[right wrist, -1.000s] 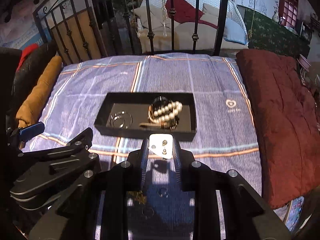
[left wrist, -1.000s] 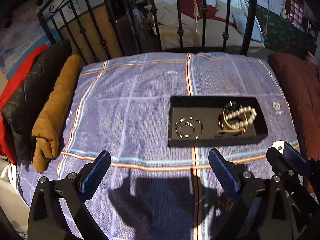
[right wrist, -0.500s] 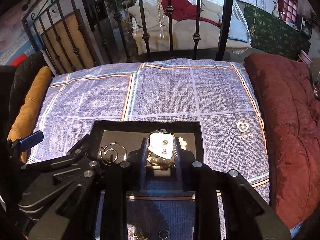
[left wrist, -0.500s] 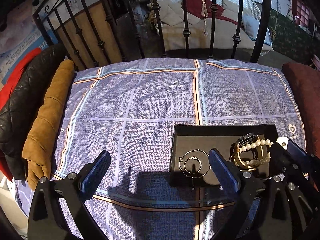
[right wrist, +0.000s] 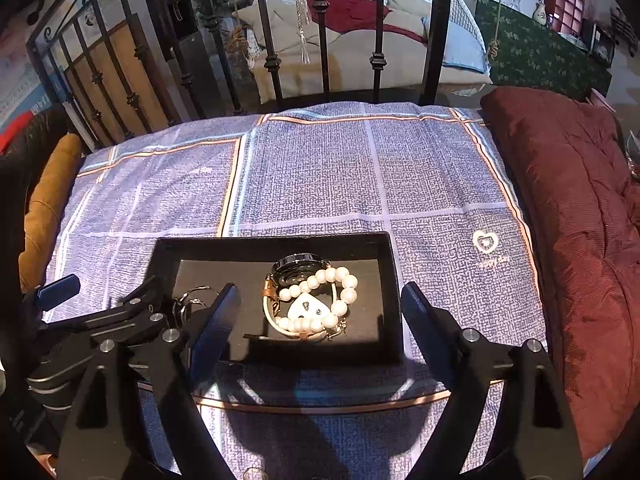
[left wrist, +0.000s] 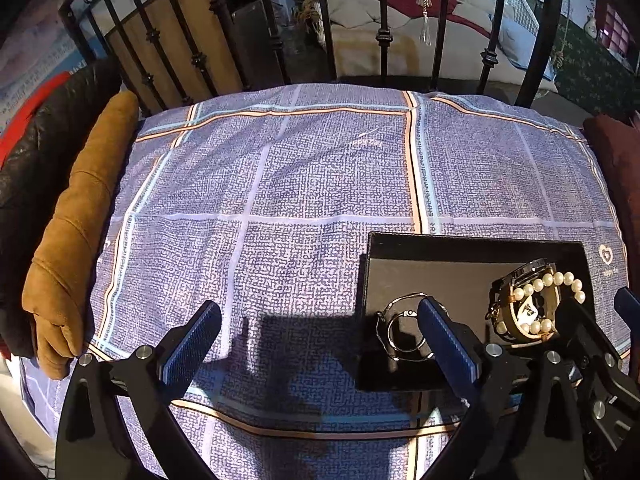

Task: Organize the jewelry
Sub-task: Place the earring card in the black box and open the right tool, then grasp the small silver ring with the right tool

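Right tongs [right wrist: 320, 312] opening, card [right wrist: 306, 309] dropped

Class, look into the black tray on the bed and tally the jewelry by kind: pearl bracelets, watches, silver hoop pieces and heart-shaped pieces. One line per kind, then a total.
In the black tray:
Pearl bracelet: 1
Watch: 1
Silver hoop piece: 1, possibly several linked rings, too small to tell
White heart-shaped piece: 1
Total: 4
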The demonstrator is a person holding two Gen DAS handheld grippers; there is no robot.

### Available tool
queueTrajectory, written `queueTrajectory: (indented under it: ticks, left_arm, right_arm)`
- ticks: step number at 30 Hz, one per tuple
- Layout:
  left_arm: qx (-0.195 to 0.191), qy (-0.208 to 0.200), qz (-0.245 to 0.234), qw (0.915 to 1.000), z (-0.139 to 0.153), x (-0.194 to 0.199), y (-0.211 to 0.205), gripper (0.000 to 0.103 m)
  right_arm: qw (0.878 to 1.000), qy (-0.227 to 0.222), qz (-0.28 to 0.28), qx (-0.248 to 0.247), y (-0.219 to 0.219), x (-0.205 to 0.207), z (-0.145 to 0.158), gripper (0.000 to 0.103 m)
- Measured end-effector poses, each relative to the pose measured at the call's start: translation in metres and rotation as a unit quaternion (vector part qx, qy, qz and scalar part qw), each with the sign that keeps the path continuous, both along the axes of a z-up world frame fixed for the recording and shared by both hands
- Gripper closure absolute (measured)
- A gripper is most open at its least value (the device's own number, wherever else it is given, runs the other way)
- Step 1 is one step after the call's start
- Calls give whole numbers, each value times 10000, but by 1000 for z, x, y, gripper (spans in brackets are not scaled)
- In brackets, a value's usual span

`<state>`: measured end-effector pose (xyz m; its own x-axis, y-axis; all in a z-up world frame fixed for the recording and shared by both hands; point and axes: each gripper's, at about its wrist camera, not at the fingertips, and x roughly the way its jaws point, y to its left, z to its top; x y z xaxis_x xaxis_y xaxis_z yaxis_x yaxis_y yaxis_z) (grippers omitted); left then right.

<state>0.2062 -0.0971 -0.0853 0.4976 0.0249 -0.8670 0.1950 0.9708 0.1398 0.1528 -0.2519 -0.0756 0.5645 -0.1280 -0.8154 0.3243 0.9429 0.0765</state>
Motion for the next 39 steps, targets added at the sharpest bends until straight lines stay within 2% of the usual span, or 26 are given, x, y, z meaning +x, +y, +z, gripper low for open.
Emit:
queueTrajectory:
  ticks: [7,13,14,15,16,18,19,20,23,27,31,32,33,34,35,36,39]
  left_arm:
    - [-103,-364,-337,9987,40,-51,10,7]
    - [-241,-434,-650,9966,60,-107,23,8]
    - [-225,-464,-683,9963,62,-114,24,14]
    - [-199,-478,-713,9961,63,-123,26,28]
    - [-171,-454,-719,9962,63,-127,29,36]
    - [-146,-353,-689,9969,58,-137,35,69]
    - [-145,-285,-667,9973,54,-141,39,78]
    - [-140,-213,-639,9976,48,-145,42,94]
    - [-43,-49,-598,9982,28,-156,53,103]
    - [16,218,-636,9977,2,-168,57,103]
    - [51,263,-748,9968,-1,-171,51,102]
    - [76,243,-756,9968,0,-169,49,97]
    - [78,230,-763,9968,1,-167,47,81]
    - [95,212,-763,9968,1,-164,45,68]
    - [124,161,-748,9970,1,-162,43,45]
    - [128,91,-747,9971,2,-160,42,38]
    - [-2,121,-857,9962,-1,-155,35,38]
  right_arm:
    - [9995,-306,-12,-106,13,-57,34,21]
    - [9992,-319,8,-231,28,-118,49,19]
    - [9993,-307,3,-233,30,-127,50,19]
    - [9993,-281,-7,-248,31,-137,50,18]
    - [9993,-244,-12,-267,32,-145,49,17]
    - [9996,-133,-21,-265,35,-159,42,16]
    - [9997,-70,-4,-213,36,-165,37,16]
    - [9998,-27,20,-189,38,-171,33,16]
    - [9997,116,193,-123,50,-182,14,16]
    - [9985,347,421,-52,67,-179,-15,17]
    - [9971,505,568,-87,76,-164,-32,17]
    - [9969,530,582,-56,76,-158,-35,17]
    - [9967,556,591,-27,74,-153,-40,17]
    - [9962,603,629,52,73,-146,-44,30]
    - [9952,714,661,136,71,-141,-51,49]
    - [9940,837,681,156,71,-136,-58,54]
    - [9937,833,741,-70,76,-135,-62,54]
